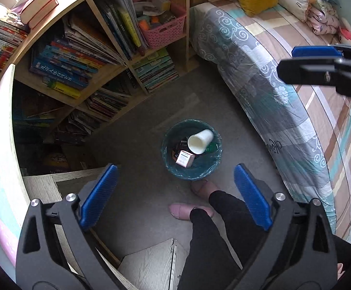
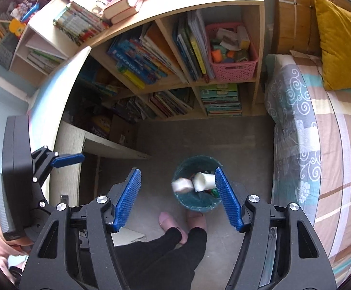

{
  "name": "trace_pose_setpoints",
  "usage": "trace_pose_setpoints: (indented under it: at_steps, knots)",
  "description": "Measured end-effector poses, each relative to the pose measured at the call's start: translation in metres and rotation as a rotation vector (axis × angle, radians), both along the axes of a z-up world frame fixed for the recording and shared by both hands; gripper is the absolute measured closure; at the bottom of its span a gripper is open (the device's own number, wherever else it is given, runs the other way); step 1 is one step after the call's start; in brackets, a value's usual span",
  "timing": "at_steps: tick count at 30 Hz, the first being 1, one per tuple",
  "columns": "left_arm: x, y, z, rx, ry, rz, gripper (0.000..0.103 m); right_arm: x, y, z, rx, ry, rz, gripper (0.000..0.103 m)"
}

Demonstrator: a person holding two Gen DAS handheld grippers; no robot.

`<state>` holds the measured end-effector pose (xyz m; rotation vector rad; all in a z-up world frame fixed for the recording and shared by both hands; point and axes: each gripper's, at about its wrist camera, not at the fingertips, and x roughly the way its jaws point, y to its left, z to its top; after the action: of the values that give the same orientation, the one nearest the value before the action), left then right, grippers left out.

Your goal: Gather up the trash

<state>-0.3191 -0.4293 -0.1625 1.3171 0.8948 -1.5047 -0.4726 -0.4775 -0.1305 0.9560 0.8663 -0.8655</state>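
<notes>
Matt wooden shelf (image 2: pixel 199 12); glossy plastic-lined bin (image 1: pixel 191 171); cloth bedspread (image 1: pixel 260 72).

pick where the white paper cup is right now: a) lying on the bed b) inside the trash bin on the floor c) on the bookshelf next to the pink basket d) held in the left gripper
b: the white paper cup lies tilted inside the trash bin on the floor, on top of other trash, and both grippers are empty.

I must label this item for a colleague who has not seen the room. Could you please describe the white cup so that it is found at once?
Between the bookshelf and the bed, a round bin with a blue-green liner stands on the grey floor. The white cup lies tilted inside. Unlike the small pink-and-white box beside it, it is plain, round and open-mouthed.
</notes>
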Motion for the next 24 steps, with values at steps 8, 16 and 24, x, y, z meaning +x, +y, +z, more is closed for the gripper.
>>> trace_pose_setpoints:
  at_steps: [8,16,24]
  knots:
    - [0.001,-0.003,0.003,-0.012,-0.002,0.005,0.009,-0.005,-0.004,0.003,-0.01,0.004,-0.025,0.035]
    - [0.013,-0.002,0.013,-0.031,0.013,0.058,0.007,0.001,-0.006,0.005,-0.014,0.002,-0.009,0.025]
    - [0.052,0.005,0.031,-0.074,0.009,0.178,0.007,0.045,-0.012,0.01,-0.035,0.009,0.113,0.014]
